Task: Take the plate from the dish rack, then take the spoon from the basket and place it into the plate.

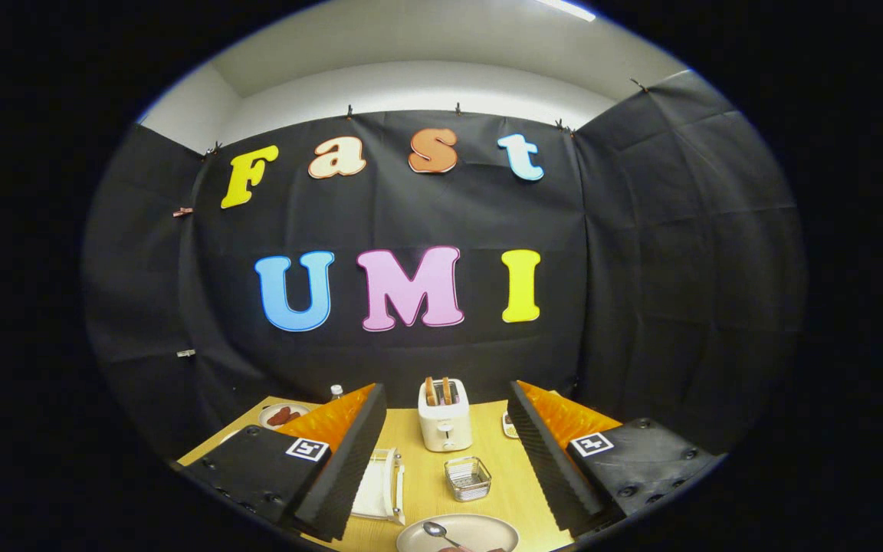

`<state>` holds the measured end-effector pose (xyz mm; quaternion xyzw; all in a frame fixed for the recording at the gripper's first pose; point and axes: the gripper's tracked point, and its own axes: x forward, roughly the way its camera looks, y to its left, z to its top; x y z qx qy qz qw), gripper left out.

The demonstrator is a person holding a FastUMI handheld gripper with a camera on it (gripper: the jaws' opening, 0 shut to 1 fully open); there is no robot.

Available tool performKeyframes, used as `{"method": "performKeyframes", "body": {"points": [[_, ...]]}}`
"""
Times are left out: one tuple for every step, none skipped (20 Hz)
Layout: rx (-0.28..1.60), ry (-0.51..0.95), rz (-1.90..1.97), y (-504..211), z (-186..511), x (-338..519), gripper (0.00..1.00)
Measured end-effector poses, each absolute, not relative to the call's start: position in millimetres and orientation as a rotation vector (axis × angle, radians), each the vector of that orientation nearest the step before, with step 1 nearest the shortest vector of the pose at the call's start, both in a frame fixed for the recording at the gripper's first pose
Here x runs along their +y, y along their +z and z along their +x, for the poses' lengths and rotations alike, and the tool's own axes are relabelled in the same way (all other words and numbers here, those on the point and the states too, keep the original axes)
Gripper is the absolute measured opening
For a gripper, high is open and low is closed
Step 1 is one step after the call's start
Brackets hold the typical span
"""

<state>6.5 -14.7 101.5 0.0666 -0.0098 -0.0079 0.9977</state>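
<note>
On the wooden table [499,491], between the widely parted fingers of the gripper [445,471], which holds nothing, the plate [480,530] lies flat with the spoon [441,533] resting in it. Just beyond the plate stands a small wire basket [467,478], then a toaster [444,415] with bread in its slots. The dish rack [380,484] sits beside the left finger.

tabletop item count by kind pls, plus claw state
Plates: 2, round beige plate nearest the claw, small white plate with reddish food at the far corner
Spoons: 1, shiny metal spoon on the beige plate
Baskets: 1, small wire basket
Toasters: 1, white toaster
Dish racks: 1, white dish rack
Total: 6
Claw: open, holding nothing.
</note>
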Motion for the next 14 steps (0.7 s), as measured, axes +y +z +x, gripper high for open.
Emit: {"method": "performKeyframes", "body": {"points": [[-0.022, -0.031, 0.141, 100, 1, -12, 0.98], [-0.013, -0.051, 0.145, 97, 0, -15, 0.98], [-0.002, -0.066, 0.148, 91, -4, -15, 0.98], [0.012, -0.076, 0.145, 84, -7, -13, 0.98], [0.019, -0.090, 0.134, 78, -10, -13, 0.98], [0.024, -0.108, 0.118, 74, -12, -15, 0.98], [0.022, -0.125, 0.107, 71, -12, -17, 0.98], [0.019, -0.136, 0.104, 67, -11, -16, 0.98], [0.023, -0.142, 0.104, 61, -10, -14, 0.98], [0.029, -0.155, 0.103, 54, -10, -15, 0.98], [0.035, -0.163, 0.107, 48, -9, -17, 0.98], [0.042, -0.162, 0.114, 44, -5, -15, 0.98], [0.044, -0.157, 0.125, 41, -1, -13, 0.98], [0.042, -0.141, 0.141, 38, 4, -9, 0.98]]}}
